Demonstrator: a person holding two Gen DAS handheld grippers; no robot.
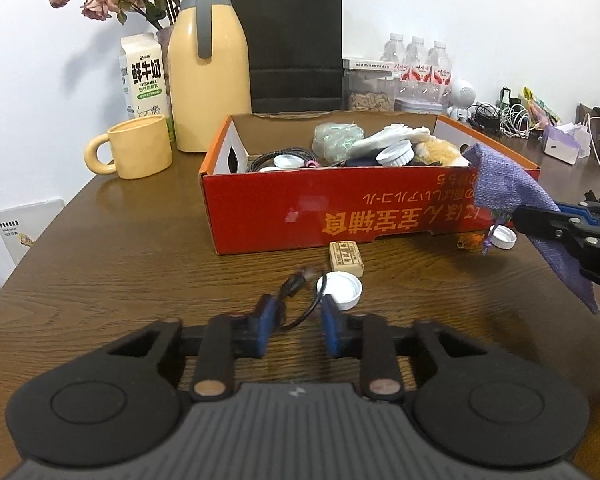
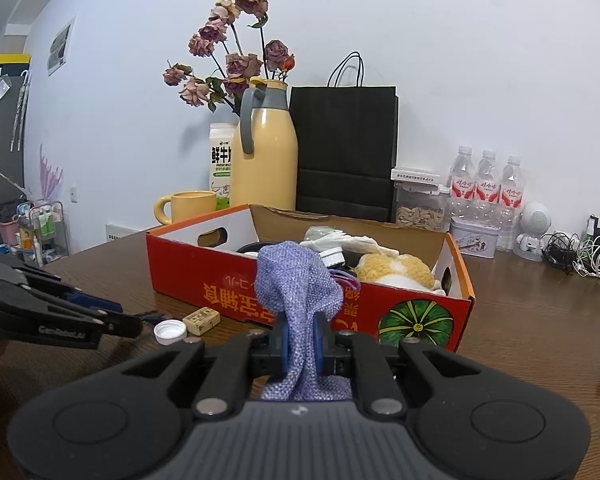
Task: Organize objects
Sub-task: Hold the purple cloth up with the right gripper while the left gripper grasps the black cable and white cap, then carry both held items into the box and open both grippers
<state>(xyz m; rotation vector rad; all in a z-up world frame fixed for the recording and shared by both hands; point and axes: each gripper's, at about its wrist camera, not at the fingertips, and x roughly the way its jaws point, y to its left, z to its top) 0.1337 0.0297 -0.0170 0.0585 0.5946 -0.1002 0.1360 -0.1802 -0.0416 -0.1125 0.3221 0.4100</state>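
- The right gripper pinches the purple pouch, raised just before the red box.
- The left gripper, jaws parted, straddles a black cord (blurred) beside a white cap.
- The pouch should clear the box's near wall before release, or it may snag.

Cap and block before the box; jug behind.

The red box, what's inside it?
The red box holds a green bag, white cloth, white lid, yellow plush and dark cable. Anything underneath is covered.
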